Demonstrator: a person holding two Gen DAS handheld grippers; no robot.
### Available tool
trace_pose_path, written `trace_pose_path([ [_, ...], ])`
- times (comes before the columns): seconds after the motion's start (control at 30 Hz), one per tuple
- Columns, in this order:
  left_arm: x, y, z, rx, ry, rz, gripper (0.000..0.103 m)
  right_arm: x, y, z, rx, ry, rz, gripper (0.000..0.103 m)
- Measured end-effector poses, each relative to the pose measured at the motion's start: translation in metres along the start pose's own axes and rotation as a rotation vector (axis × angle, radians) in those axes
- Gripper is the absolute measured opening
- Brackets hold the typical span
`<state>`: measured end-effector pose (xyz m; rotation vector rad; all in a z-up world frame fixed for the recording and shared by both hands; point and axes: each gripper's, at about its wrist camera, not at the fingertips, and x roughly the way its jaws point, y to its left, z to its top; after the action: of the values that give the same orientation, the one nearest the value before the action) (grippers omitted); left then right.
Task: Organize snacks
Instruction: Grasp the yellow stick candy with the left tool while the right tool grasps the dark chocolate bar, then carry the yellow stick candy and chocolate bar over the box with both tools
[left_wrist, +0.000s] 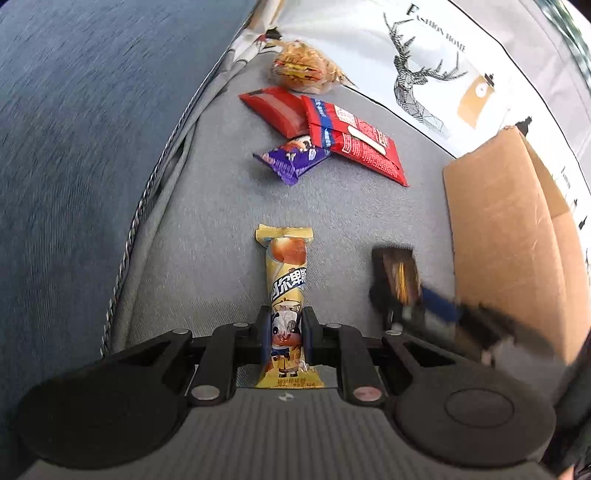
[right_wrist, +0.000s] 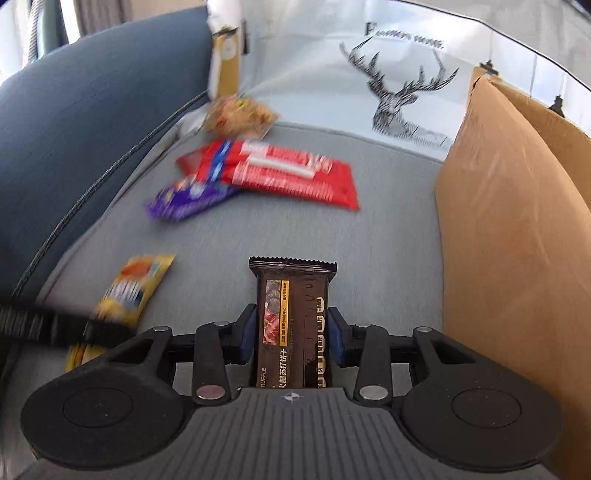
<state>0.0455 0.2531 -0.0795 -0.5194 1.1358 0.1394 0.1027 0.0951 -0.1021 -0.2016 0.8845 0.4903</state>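
Snacks lie scattered on a grey fabric sofa seat (left_wrist: 207, 229), and two of them are in the grippers. One long yellow wrapper with a cartoon cow (left_wrist: 287, 302) sits lengthwise between the jaws of the left gripper (left_wrist: 287, 334), which are closed against its sides near its near end; its far end points away over the seat. One dark brown biscuit packet with an orange stripe (right_wrist: 291, 321) is pinched the same way in the right gripper (right_wrist: 291, 338), whose jaws press its two long edges.

Farther off on the seat lies a loose group: a purple wrapper (left_wrist: 291, 158) nearest, its right end tucked under a large red packet with white print (left_wrist: 354, 142), and a plain red packet (left_wrist: 277, 109) to the left behind it. Beyond them, near the back cushion, rests a clear bag of golden-brown snack (left_wrist: 304, 68).

On the right stands an open brown cardboard box (left_wrist: 506, 229), just beside the right gripper. A pale cushion printed with a black stag (right_wrist: 402, 92) leans behind the seat, and a blue fabric cushion (left_wrist: 74, 147) fills the left. The right view is blurred away from the gripper.
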Motion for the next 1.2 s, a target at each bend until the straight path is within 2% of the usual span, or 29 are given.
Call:
trace_pose_path([
  [0.17,0.002,-0.011,-0.015,-0.034,0.021,0.039,0.017,-0.020,0.005,-0.022,-0.031,0.049,0.035,0.041],
  [0.27,0.000,-0.017,-0.021,-0.005,0.010,0.062,0.017,-0.030,0.008,-0.030,-0.054,0.069,0.052,0.044],
  [0.33,-0.001,-0.013,-0.021,-0.029,0.014,0.059,0.018,-0.035,0.009,-0.035,-0.059,0.080,0.063,0.048],
  [0.47,-0.002,-0.003,-0.021,-0.101,0.022,0.035,0.018,-0.041,0.010,-0.040,-0.086,0.081,0.066,0.049],
  [0.6,-0.001,-0.006,-0.019,-0.082,0.020,0.041,0.018,-0.041,0.007,-0.041,-0.093,0.080,0.071,0.050],
  [0.73,0.000,-0.006,-0.017,-0.085,0.016,0.038,0.018,-0.041,0.010,-0.041,-0.103,0.065,0.071,0.041],
  [0.9,-0.001,-0.009,-0.017,-0.075,0.013,0.024,0.016,-0.043,0.010,-0.041,-0.110,0.042,0.056,0.041],
  [1.2,-0.013,-0.016,-0.018,-0.094,-0.051,-0.063,0.015,-0.068,0.002,-0.031,-0.069,-0.063,0.051,0.041],
])
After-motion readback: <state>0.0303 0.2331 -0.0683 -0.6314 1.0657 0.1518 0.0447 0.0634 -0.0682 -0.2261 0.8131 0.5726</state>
